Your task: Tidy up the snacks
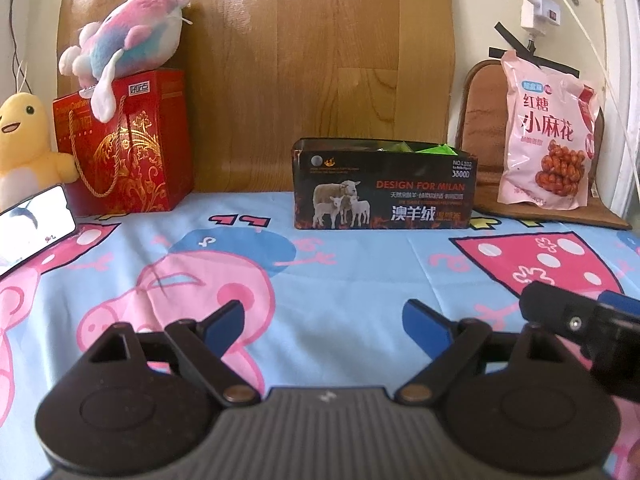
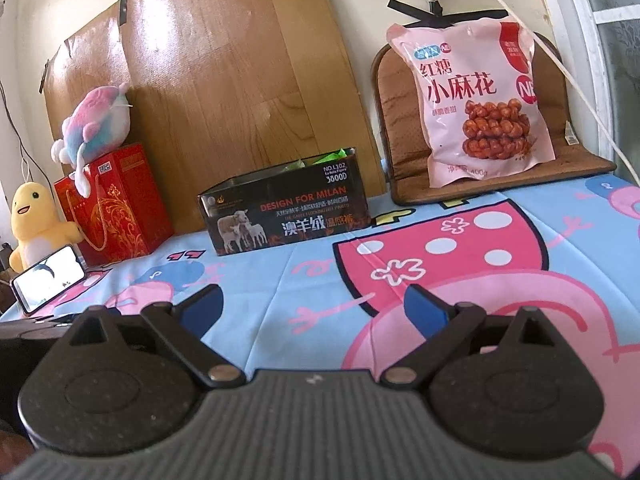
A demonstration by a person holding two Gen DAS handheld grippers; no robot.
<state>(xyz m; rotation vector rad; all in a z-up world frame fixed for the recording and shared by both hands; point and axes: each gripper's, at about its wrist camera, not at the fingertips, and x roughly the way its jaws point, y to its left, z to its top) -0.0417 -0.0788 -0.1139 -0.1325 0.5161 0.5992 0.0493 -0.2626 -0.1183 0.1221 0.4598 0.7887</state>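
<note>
A black open-top box [image 1: 384, 184] printed with sheep stands at the back of the table, with green snack packets [image 1: 434, 148] showing inside; it also shows in the right wrist view [image 2: 284, 208]. A pink snack bag [image 1: 548, 132] leans upright on a brown mat at the back right, also seen in the right wrist view [image 2: 480, 104]. My left gripper [image 1: 324, 322] is open and empty, low over the cartoon tablecloth, well in front of the box. My right gripper [image 2: 314, 306] is open and empty, to the right of the left one; its body shows in the left wrist view [image 1: 580, 320].
A red gift bag [image 1: 124, 144] with a pink-blue plush [image 1: 128, 36] on top stands at the back left, beside a yellow plush [image 1: 24, 140] and a propped phone [image 1: 32, 220]. A brown mat [image 1: 532, 208] lies under the pink bag. A wooden board [image 1: 304, 60] backs the table.
</note>
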